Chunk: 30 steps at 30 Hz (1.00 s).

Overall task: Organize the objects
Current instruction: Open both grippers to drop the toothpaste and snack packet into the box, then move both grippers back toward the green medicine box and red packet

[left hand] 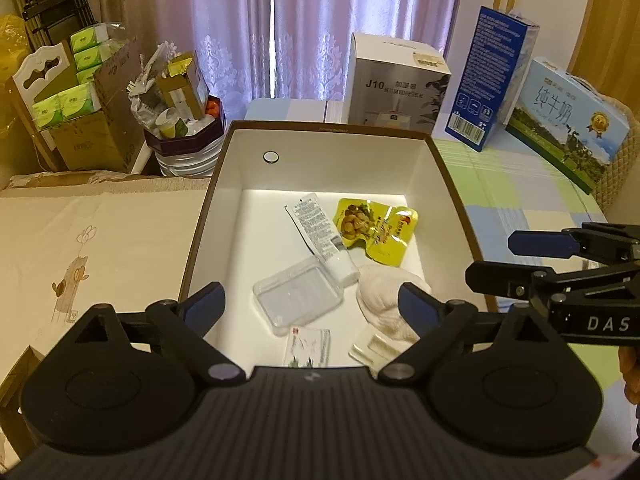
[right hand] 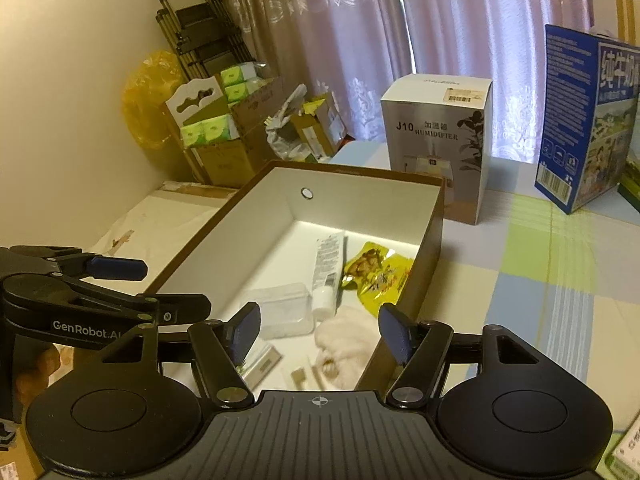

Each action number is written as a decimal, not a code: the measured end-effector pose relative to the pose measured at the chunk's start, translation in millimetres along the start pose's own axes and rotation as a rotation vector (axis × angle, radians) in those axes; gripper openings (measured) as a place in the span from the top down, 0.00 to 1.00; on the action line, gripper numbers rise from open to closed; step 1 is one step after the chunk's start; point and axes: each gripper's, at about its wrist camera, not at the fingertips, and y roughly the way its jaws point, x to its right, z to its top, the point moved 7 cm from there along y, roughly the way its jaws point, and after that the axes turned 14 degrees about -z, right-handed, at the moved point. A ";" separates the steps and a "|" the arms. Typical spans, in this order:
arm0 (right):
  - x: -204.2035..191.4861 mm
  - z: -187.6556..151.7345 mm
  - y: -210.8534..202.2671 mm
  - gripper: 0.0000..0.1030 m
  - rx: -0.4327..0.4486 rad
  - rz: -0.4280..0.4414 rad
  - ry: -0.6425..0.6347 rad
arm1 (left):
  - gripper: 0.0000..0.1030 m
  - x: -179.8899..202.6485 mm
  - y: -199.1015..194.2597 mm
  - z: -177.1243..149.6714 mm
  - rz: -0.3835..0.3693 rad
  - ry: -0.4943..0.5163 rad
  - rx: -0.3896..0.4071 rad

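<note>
An open box (left hand: 208, 216) (right hand: 434, 224) with brown rim and white inside stands on the table. In it lie a white tube (left hand: 316, 232) (right hand: 328, 268), a yellow snack pouch (left hand: 376, 228) (right hand: 380, 272), a clear plastic case (left hand: 298, 296) (right hand: 280, 310), a cream cloth (left hand: 384, 304) (right hand: 348, 340), a small card (left hand: 310, 346) and a pale flat piece (left hand: 370, 350). My left gripper (left hand: 314, 304) (right hand: 160, 288) hovers over the box's near end, open, nothing between its fingers. My right gripper (right hand: 320, 330) (left hand: 496, 256) hangs above the box's near right corner, open and empty.
A humidifier box (left hand: 396, 84) (right hand: 436, 148) stands behind the open box. A tall blue carton (left hand: 486, 80) (right hand: 580, 120) and a milk case (left hand: 568, 116) stand at the back right on the checked tablecloth (right hand: 540, 280). Cartons and tissue packs (left hand: 80, 96) crowd the back left.
</note>
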 end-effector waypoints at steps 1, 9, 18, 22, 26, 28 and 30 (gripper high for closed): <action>-0.3 -2.7 -4.2 0.39 -0.001 0.001 0.003 | 0.10 2.7 -4.2 -3.1 -0.003 -0.001 0.005; -1.8 -21.5 -35.8 0.38 0.004 0.008 0.025 | 0.10 23.6 -30.8 -27.9 -0.023 -0.003 0.010; 4.3 -44.7 -63.7 0.38 -0.001 0.017 0.040 | 0.10 46.5 -48.2 -58.1 -0.037 -0.008 -0.004; 10.9 -57.9 -73.7 0.38 -0.012 0.018 0.048 | 0.10 56.1 -50.7 -70.8 -0.040 -0.013 -0.022; 20.8 -70.1 -81.8 0.38 -0.030 0.017 0.056 | 0.10 67.1 -51.4 -80.8 -0.034 -0.020 -0.035; 26.2 -76.7 -86.6 0.38 -0.038 0.016 0.060 | 0.10 73.8 -51.7 -85.1 -0.027 -0.018 -0.040; 31.9 -83.2 -91.0 0.38 -0.045 0.016 0.061 | 0.10 81.0 -51.8 -88.9 -0.027 -0.016 -0.045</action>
